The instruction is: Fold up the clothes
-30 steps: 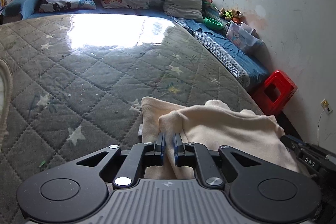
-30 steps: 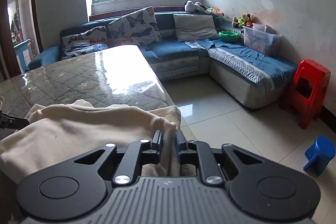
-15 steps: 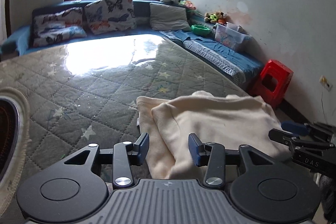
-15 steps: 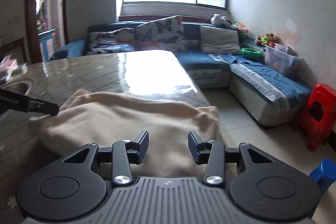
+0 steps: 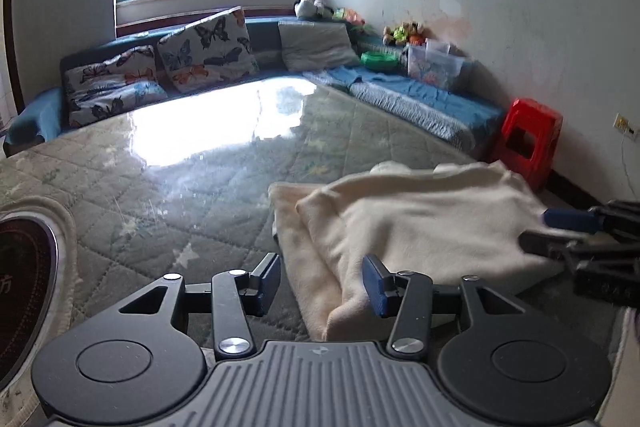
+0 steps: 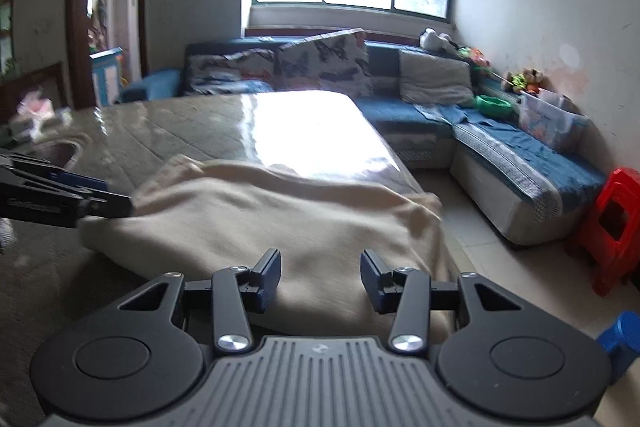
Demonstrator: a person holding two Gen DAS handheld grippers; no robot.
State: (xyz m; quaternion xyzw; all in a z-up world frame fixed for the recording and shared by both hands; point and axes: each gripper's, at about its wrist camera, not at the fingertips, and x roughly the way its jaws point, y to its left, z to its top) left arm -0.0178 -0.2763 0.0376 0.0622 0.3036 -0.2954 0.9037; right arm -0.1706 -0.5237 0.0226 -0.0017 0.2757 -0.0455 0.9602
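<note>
Left hand-held gripper [image 5: 320, 281]: released, jaws spread wide, holding nothing; cream garment [image 5: 420, 227] lies between and beyond its fingers, toward 1 o'clock. Right hand-held gripper [image 6: 320, 281]: released likewise, poised over the same folded cream garment [image 6: 280, 219]. Garment: folded, resting on the quilted surface [image 5: 180, 179] near its edge. Sofa [image 5: 420, 95] with butterfly cushions [image 5: 204, 47] at 12 o'clock. Red stool [image 5: 528, 135] at 2 o'clock, on the floor.

Folded garment [image 5: 420, 223] on desk [image 5: 200, 187] near its right edge; sofa [image 6: 500, 143] behind, stool [image 5: 528, 139] right of desk.
</note>
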